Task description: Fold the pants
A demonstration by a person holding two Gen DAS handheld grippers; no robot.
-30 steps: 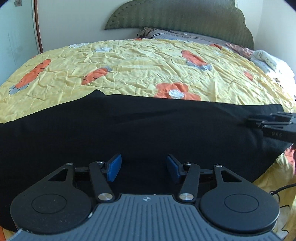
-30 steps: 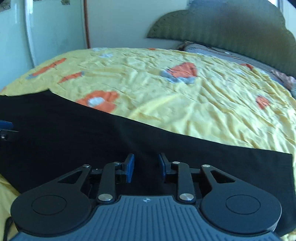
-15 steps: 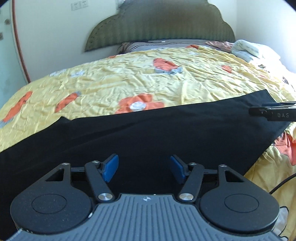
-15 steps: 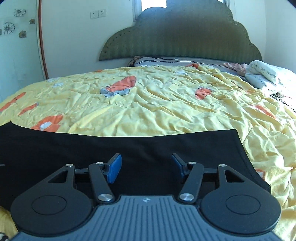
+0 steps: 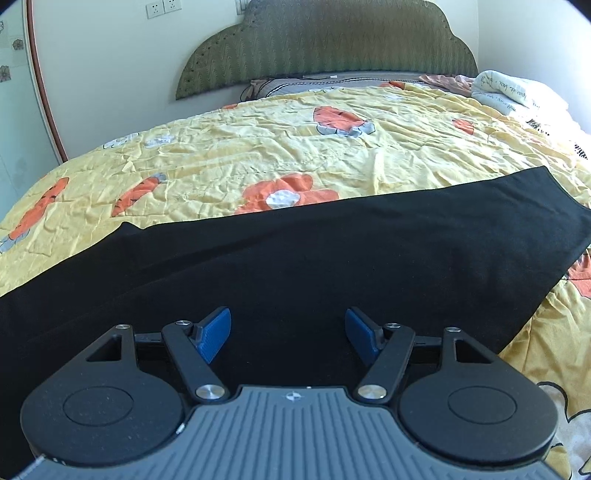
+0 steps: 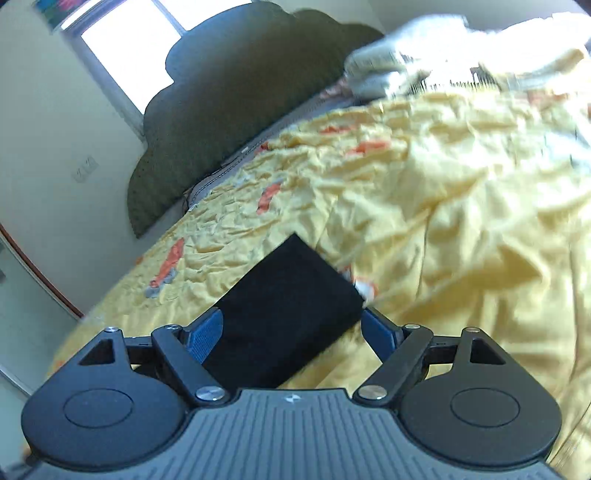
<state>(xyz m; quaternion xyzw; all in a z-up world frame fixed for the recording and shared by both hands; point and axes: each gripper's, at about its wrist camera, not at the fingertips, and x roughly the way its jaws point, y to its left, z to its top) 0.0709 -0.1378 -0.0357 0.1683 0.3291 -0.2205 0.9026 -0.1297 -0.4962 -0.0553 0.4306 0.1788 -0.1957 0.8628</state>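
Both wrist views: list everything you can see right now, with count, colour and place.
pants: one, black, flat across the near side of the bed
bedspread: one, yellow with orange flowers, covers the bed
headboard: one, green, against the far wall
pillow: one, grey, under the headboard
bedding pile: one, white, far right corner
wall sockets: two, white, left of the headboard
left gripper: open, above the pants
right gripper: jaws just opened, pants end between them

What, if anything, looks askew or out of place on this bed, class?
Little stands out. The black pants lie flat but slantwise across the rumpled yellow bedspread; crumpled white bedding is heaped beside the headboard.
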